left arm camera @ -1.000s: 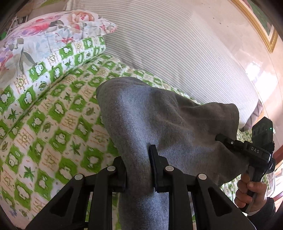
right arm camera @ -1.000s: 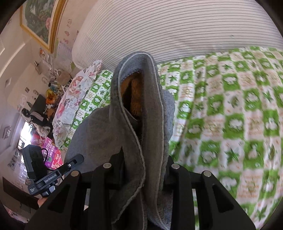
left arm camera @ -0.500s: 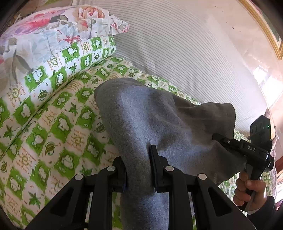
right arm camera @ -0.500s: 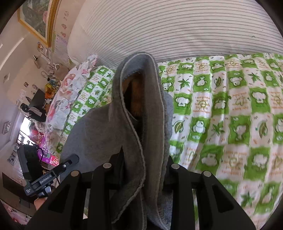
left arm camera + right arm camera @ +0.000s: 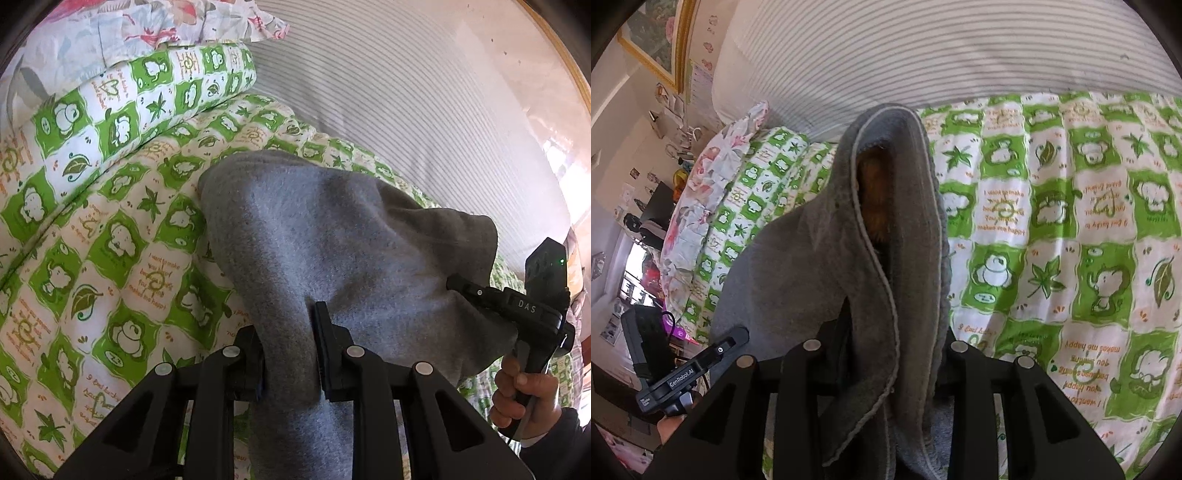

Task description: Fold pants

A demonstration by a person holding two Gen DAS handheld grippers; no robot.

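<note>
Compared with a second ago, lower and closer over the green-checked bedsheet (image 5: 122, 236), its squares now larger in both wrist views; green-checked pillow (image 5: 147, 92) and floral pillow (image 5: 122, 22) pushed higher toward the top left of the left wrist view. Grey pants (image 5: 332, 251) still slung between the two tools above the bedsheet, hanging in much the same shape as before. Left gripper (image 5: 288, 347) narrowly parted, clamped on a bunched fold of grey fabric running down between its pads. Right gripper (image 5: 894, 354) opening slightly, a thick hemmed edge of the pants still filling the gap between its fingers, brownish lining showing inside the fold. Right hand (image 5: 524, 398) wrapped round the handle at the lower right of the left view. Striped mattress (image 5: 923, 48) upright behind the bed. No containers in view.
</note>
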